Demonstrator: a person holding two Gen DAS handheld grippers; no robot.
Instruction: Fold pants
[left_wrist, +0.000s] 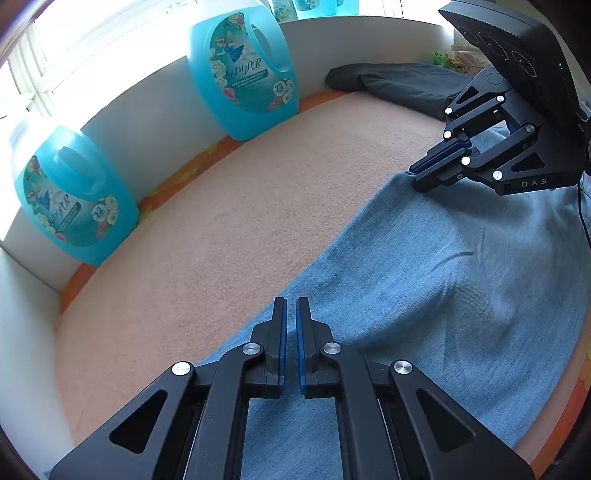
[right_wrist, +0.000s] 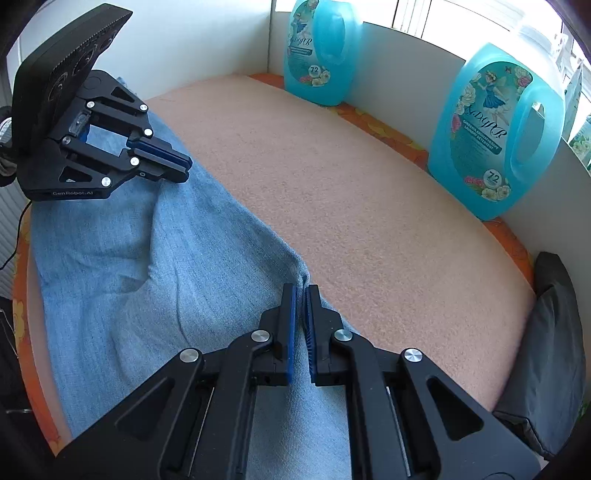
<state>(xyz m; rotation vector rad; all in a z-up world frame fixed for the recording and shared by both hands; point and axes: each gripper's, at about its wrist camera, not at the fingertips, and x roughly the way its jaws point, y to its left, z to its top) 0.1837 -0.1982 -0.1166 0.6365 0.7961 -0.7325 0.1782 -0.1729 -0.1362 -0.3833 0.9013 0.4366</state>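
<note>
Left gripper (left_wrist: 291, 306) jaws pinch near edge of jeans (left_wrist: 443, 277) | right gripper (right_wrist: 301, 291) jaws closed on far edge, fabric bunched there | jeans flat on pink towel (right_wrist: 369, 203) | both likely grip to fold over.

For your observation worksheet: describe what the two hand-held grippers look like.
Both the left hand-held gripper and the right hand-held gripper are matte black linkages with silver pivot pins, triangular cut-outs and blue pads. White lettering marks their bodies; a thin black cable trails from the right one.

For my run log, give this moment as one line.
left claw: shut on jeans edge | right claw: shut on jeans edge | fold: not yet made
</note>
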